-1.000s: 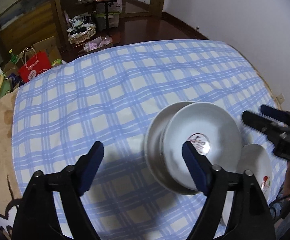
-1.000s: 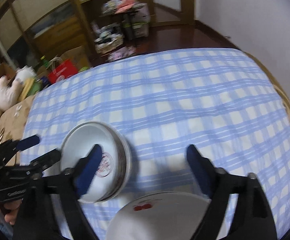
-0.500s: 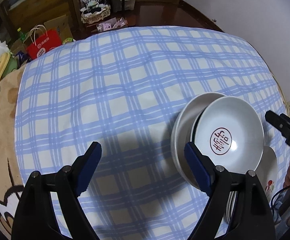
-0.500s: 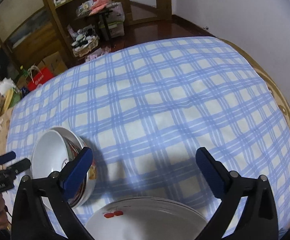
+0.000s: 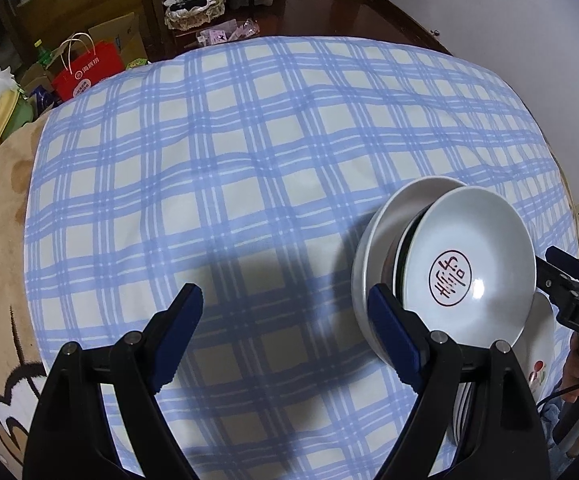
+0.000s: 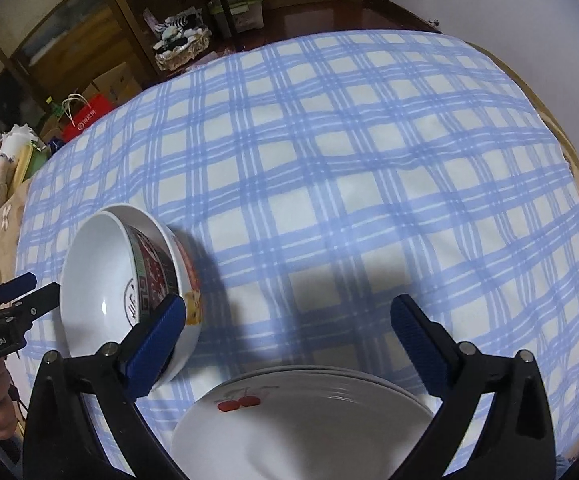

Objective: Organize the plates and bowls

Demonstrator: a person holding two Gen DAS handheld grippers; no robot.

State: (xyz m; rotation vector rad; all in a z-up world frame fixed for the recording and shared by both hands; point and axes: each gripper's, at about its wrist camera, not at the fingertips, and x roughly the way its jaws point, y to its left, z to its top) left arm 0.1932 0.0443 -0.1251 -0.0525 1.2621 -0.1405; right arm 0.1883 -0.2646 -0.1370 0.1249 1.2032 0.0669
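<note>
While both grippers point down at the checked cloth [image 5: 249,152], neither holds anything. In the left wrist view the left gripper [image 5: 285,336] stands with jaws wide apart over bare cloth at lower centre; the bowls [image 5: 465,276], nested and tilted, lie at right, just beside its right finger. In the right wrist view the right gripper [image 6: 289,340] has jaws spread fully, with the plates [image 6: 301,420] stacked at the bottom centre between its fingers, untouched. The bowls sit at left, behind its left finger.
</note>
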